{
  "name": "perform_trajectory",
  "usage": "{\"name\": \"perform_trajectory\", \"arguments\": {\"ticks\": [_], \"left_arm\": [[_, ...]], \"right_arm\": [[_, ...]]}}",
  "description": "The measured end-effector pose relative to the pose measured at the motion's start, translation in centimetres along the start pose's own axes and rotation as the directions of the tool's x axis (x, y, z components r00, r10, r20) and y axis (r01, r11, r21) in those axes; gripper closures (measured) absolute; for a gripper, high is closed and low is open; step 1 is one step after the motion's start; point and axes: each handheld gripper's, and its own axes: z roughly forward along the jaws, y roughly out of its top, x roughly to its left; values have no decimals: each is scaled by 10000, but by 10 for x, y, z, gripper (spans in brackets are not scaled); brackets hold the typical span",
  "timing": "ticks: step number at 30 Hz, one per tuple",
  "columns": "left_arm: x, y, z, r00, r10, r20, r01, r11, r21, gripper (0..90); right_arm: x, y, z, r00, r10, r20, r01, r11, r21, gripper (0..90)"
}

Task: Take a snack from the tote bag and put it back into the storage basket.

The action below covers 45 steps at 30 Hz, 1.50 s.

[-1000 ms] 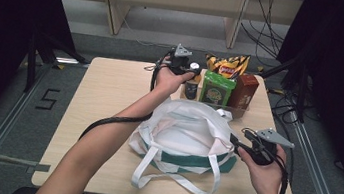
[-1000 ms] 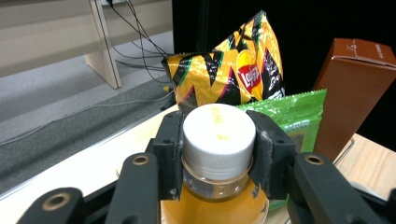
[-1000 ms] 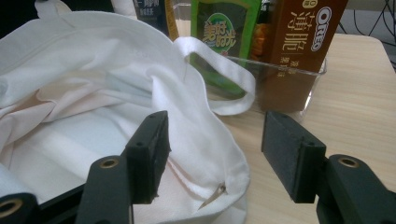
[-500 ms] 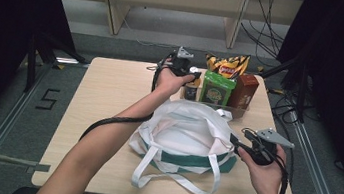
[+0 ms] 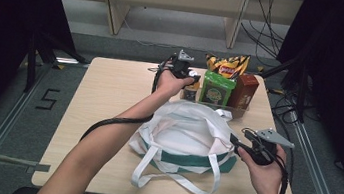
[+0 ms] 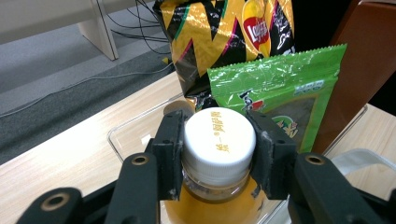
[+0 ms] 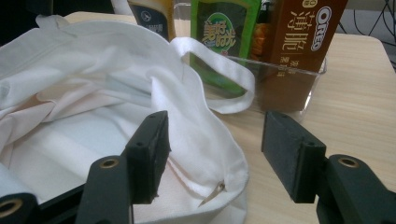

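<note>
Grey floor and dark curtains surround the pale wooden worktop (image 5: 110,94) I am working over. On its near half lies the biggest thing, a white tote bag (image 5: 184,139) with a green band, mouth open and handles flopped toward me. At the far edge sits a clear plastic bin (image 5: 239,108) holding groceries: a brown Oreo box (image 5: 244,89) at the right, a yellow-and-black bag of Lay's chips (image 5: 225,65) behind, a green snack pouch (image 5: 217,89) in the middle, and an orange juice bottle (image 6: 217,186) at the left end. My left tool (image 6: 218,149) is clenched on that bottle, its pads pressed against both sides of the white cap (image 6: 219,137), which carries yellow print. My right tool (image 7: 215,154) hangs released at the bag's right rim, jaws spread wide, one over the white fabric and one over bare wood, with a bag handle (image 7: 219,74) looping toward the bin beyond them.
</note>
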Motion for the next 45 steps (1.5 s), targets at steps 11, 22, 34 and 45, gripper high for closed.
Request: {"name": "perform_trajectory", "arguments": {"ticks": [11,22,34,45], "left_arm": [[1,-1,2,10000,42,82,-44,9998,177,582],[-1,3,0,10000,6,-90,-6,10000,11,527],[-4,9,-22,9994,-285,-186,275,9982,-537,412],[-5,14,-65,9998,-200,-42,196,9972,-725,409]], "right_arm": [[0,0,0,10000,-10,-24,10,10000,-18,423],[4,0,0,9988,493,-25,-492,9987,161,422],[6,0,-1,9990,433,-64,-431,9986,300,422],[4,0,1,9997,253,-9,-253,9997,27,422]]}}
